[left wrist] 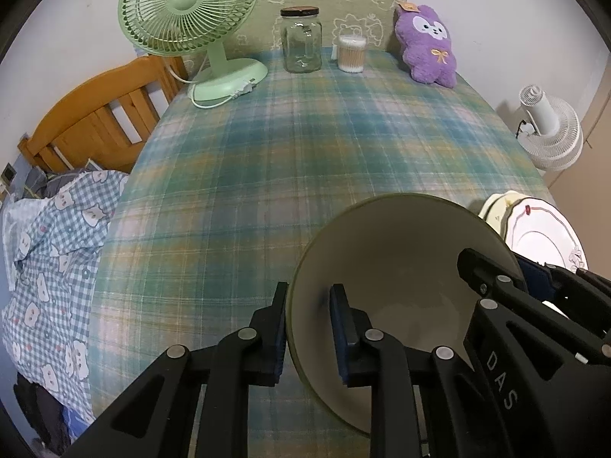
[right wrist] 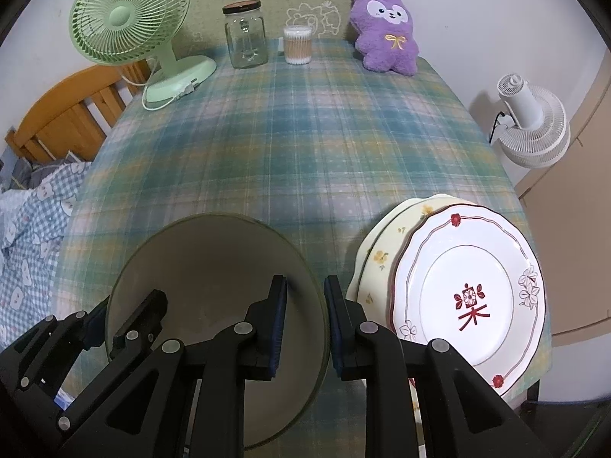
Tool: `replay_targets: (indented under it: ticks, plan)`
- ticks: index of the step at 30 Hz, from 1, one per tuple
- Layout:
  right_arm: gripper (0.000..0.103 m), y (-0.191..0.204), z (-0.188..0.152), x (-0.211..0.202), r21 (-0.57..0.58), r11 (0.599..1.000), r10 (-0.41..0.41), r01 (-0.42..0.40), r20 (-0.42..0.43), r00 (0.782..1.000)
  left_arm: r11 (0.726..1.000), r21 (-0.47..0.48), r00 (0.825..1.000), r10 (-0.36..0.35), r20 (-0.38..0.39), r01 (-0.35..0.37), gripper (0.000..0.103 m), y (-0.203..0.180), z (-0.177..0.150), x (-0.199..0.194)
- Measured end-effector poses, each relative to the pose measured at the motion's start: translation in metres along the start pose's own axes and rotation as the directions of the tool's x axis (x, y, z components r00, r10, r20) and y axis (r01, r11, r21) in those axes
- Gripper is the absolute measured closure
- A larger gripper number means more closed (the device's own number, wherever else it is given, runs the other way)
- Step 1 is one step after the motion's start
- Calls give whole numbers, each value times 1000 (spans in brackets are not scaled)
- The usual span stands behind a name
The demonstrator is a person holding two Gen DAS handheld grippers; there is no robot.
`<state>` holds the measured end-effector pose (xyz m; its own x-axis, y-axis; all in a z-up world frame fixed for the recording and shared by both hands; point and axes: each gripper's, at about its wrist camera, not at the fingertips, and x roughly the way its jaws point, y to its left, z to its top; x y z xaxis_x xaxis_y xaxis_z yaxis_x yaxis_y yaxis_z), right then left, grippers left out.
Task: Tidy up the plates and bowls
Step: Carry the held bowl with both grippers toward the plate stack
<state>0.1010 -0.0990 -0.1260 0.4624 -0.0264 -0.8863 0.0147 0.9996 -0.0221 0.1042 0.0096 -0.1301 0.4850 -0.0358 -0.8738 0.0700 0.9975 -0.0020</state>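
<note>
Left gripper (left wrist: 308, 328) straddles the green bowl's (left wrist: 389, 267) left rim and right gripper (right wrist: 305, 328) its right rim, both narrowed on the wall (contact looks likely). The bowl sits near, left of the stacked plates (right wrist: 469, 290) at the table's (right wrist: 290, 145) right edge; far plaid cloth lies open

Bowl (right wrist: 214, 286) near table (right wrist: 290, 133) front, stacked plates (right wrist: 469, 290) just right — fan (right wrist: 130, 26), jar (right wrist: 246, 34), plush (right wrist: 385, 34) behind.
</note>
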Motion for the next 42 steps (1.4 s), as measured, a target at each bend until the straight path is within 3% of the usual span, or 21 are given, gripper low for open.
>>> replay_targets:
  ticks: [5,8,9,15,36,42]
  plan:
    - [79,-3,2,-4,1,1000,19,-19,-19,1000,1000,28,1000,-14,2,14,67,-1,2,-5]
    - [78,-5,2,-5,1,999,37,-37,-30,999,999,47,1000,-23,3,23,57,0,2,-6]
    - [78,-6,2,-6,-1,999,39,-39,-32,999,999,49,1000,-22,2,22,49,0,3,-6]
    - [54,-14,1,-5,23,998,61,-60,-37,997,999,44,1000,-21,4,21,35,2,5,-4]
    - [54,-11,5,41,70,988,145,-136,-136,980,998,20,994,-53,-100,55,35,-1,4,31]
    - [59,-6,5,42,62,987,154,-146,-140,978,996,30,991,-76,-106,79,40,-1,6,32]
